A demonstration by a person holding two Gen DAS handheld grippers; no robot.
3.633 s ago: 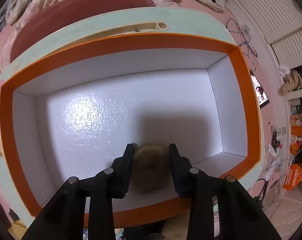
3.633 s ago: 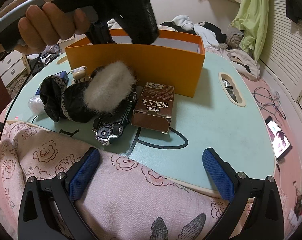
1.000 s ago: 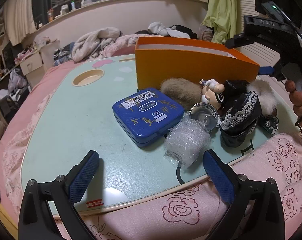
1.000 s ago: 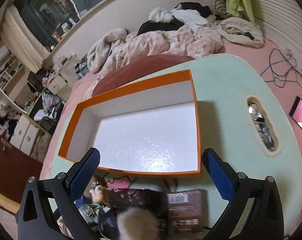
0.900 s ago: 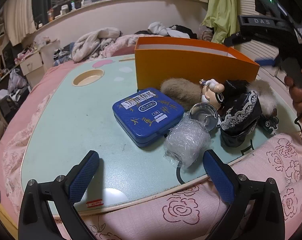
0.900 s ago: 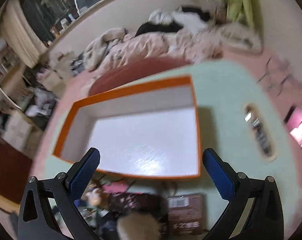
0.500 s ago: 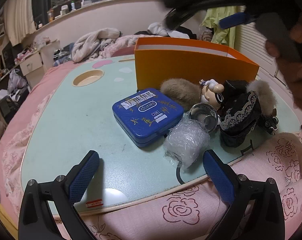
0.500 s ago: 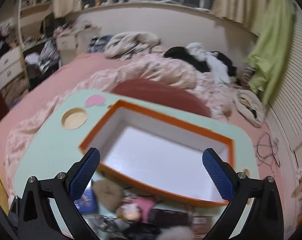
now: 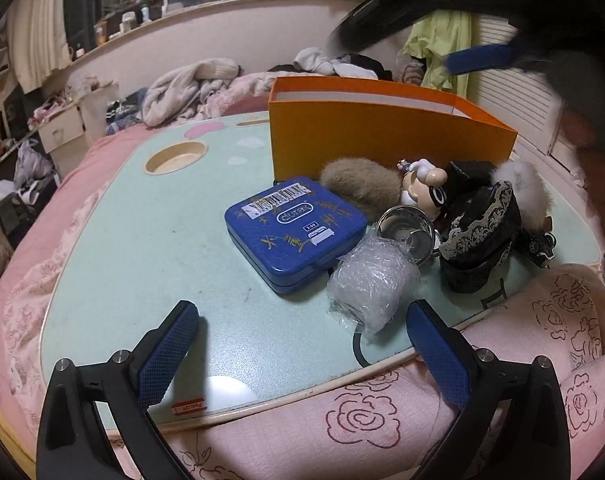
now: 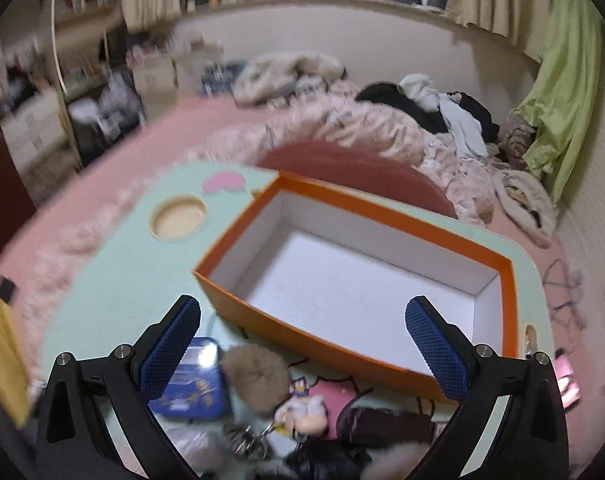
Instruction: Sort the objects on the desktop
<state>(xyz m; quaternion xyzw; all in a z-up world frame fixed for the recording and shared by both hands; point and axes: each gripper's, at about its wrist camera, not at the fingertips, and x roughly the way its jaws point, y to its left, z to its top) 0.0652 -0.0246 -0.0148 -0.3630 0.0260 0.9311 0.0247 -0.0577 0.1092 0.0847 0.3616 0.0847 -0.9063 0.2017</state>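
An orange box with a white empty inside stands on the pale green table. In front of it lie a blue tin, a brown fur ball, a small figurine, a metal cup, a plastic-wrap wad and a black lace item. My left gripper is open and empty, low at the table's near edge. My right gripper is open and empty, high over the objects; the tin and fur ball lie below it.
A round cup hole is cut in the table at the back left. Pink quilted bedding borders the near edge. Clothes are piled on the bed behind. A phone and cables lie on the floor at the right.
My right gripper has swung left and pulled back from above the box to above the clutter, staying open. My left gripper, earlier shut on the fur ball over the box, rests open and still.
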